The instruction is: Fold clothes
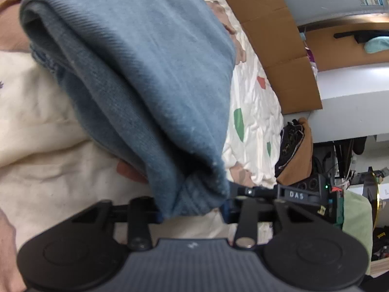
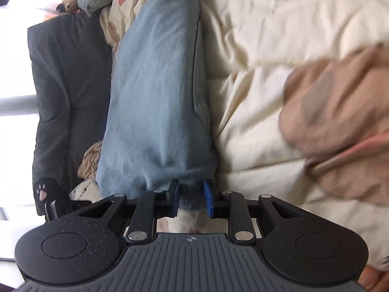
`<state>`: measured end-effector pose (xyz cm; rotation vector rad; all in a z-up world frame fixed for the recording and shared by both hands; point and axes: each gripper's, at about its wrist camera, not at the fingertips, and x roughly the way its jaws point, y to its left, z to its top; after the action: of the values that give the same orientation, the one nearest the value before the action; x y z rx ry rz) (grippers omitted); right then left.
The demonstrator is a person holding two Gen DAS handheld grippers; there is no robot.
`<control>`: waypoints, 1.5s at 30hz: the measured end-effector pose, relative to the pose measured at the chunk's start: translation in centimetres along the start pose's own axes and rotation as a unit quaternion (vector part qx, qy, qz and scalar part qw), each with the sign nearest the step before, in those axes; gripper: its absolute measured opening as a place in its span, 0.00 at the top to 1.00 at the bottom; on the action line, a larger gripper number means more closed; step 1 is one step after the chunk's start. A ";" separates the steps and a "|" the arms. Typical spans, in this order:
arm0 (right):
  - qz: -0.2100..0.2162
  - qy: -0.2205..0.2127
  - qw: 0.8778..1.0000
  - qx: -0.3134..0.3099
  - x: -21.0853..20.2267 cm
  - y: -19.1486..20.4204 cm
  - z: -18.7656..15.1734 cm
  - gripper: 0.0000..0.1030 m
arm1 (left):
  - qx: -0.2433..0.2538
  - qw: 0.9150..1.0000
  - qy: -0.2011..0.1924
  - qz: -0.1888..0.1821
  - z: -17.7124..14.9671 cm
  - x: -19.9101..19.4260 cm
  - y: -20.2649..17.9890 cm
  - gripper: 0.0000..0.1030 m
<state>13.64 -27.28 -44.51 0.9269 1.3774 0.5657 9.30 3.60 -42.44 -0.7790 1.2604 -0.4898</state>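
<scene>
A blue knit sweater (image 1: 136, 73) hangs folded in several layers over a cream bedspread (image 1: 43, 126) with coloured patches. My left gripper (image 1: 192, 206) is shut on its lower corner, and the cloth hides most of the blue pads. In the right wrist view the same blue sweater (image 2: 158, 92) stretches away as a long folded band. My right gripper (image 2: 192, 199) is shut on its near end, with the fabric bunched between the blue pads (image 2: 209, 198). The sweater is lifted between the two grippers.
Cardboard sheets (image 1: 274, 36) lean along the far edge of the bed, with a dark and brown bundle (image 1: 296, 150) below them. A dark grey garment (image 2: 70, 92) lies left of the sweater. A tan cloth (image 2: 340, 126) is heaped on the bedspread (image 2: 262, 48) at right.
</scene>
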 end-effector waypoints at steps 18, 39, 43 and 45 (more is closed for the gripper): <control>-0.007 -0.029 0.998 -0.056 2.8 2.3 5.9 0.78 | 0.036 0.999 0.005 0.003 0.1 -2.1 -0.8 0.84; -0.023 -0.072 0.996 -0.046 -3.4 3.4 7.3 0.83 | 0.016 0.999 0.001 0.040 0.3 -6.9 2.2 0.84; -0.030 -0.075 0.996 -0.039 -4.8 2.7 7.3 0.83 | 0.015 0.998 -0.022 0.058 1.8 -7.9 2.4 0.83; -0.035 -0.077 0.996 -0.034 -5.6 2.2 7.4 0.83 | 0.015 0.997 -0.031 0.064 2.4 -8.4 2.6 0.78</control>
<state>20.35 -32.26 -39.97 0.8478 1.2390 0.4751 9.25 11.89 -38.63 -0.6788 1.2339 -0.3761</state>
